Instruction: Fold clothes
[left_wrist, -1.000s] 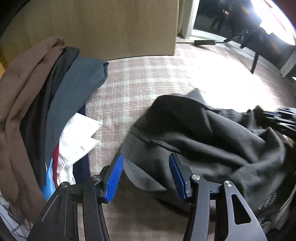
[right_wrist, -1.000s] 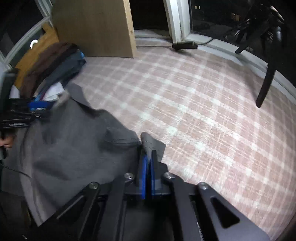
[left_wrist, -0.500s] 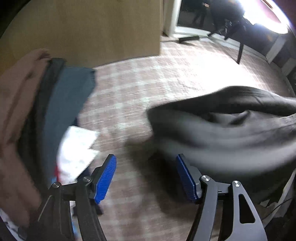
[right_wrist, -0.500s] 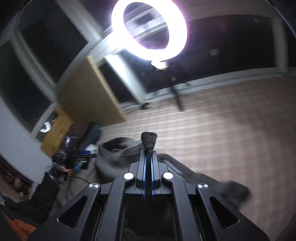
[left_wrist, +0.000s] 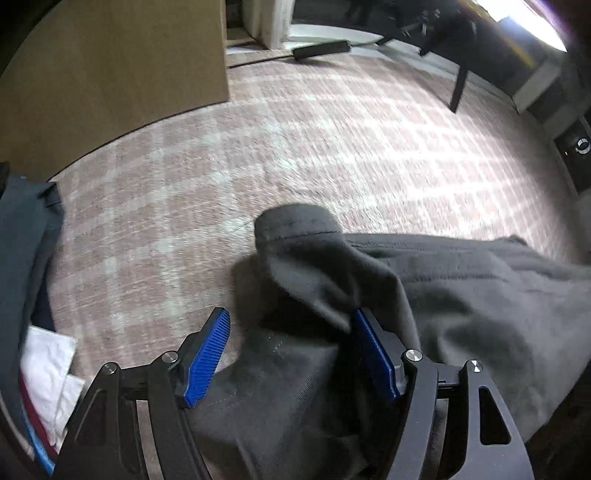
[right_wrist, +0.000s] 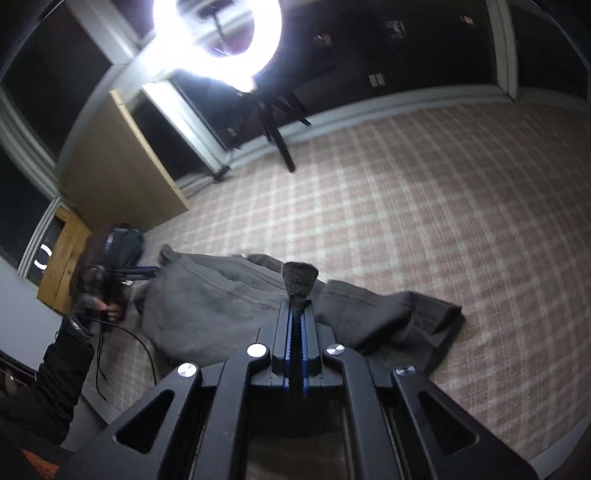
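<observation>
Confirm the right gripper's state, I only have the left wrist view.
Observer: The right gripper is shut on a bunched tuft of the grey garment; the tuft sticks up past its fingers.
Operator: Any of the garment off to the right?
Observer: Yes, a folded flap lies on the plaid carpet past the right gripper.
Operator: What is lighting the room?
Observer: A ring light on a tripod, glaring at the top of the right wrist view.
</observation>
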